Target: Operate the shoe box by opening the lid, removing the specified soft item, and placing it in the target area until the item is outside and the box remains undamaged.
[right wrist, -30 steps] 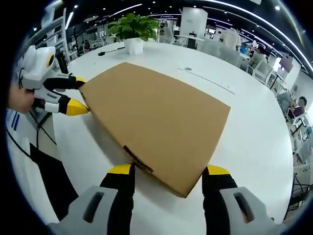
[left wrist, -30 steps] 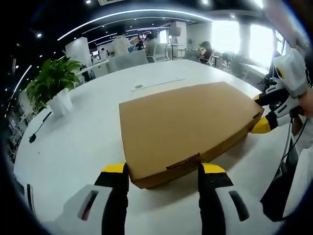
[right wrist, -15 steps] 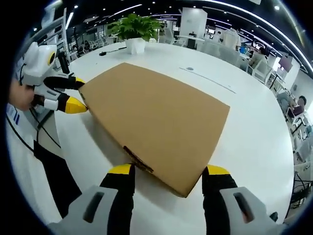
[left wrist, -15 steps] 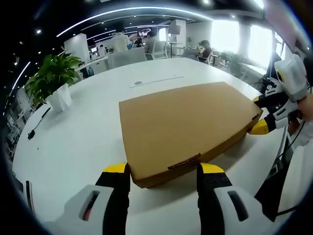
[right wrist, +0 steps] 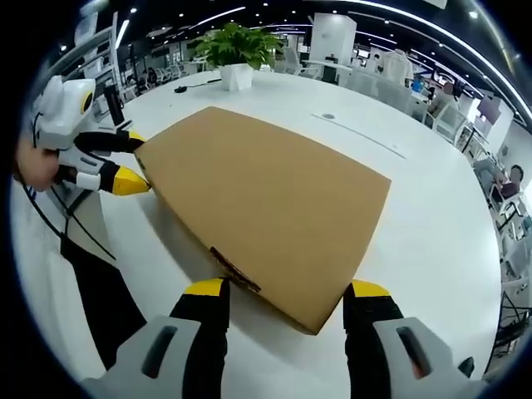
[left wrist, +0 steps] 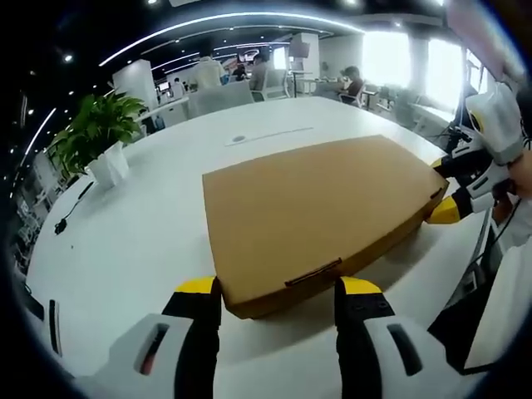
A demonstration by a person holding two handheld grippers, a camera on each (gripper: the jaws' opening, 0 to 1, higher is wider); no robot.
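Your left gripper (left wrist: 278, 293) has its jaws spread wide, one on each side of the near end of the shoe box (left wrist: 320, 212), with nothing pinched between them. Your right gripper (right wrist: 288, 298) is spread the same way around the opposite end, at a corner of the box. Whether the yellow tips touch the cardboard, you cannot tell from either view.

The box lies flat and closed on the white table (left wrist: 141, 241), near the edge where you stand. Its contents are hidden under the lid. In the left gripper view a small flap shows at the middle of the near end; the right gripper view shows a matching dark tab on its end.

The right gripper view catches your hand (right wrist: 33, 170) on the left gripper's handle; the left gripper view cuts the right gripper off at the picture's side.

Beyond the box the tabletop lies open toward the far edge, where a potted plant (left wrist: 96, 133) stands well apart. A dark cable (left wrist: 71, 208) trails beside it. People sit at desks behind, too small to make out.
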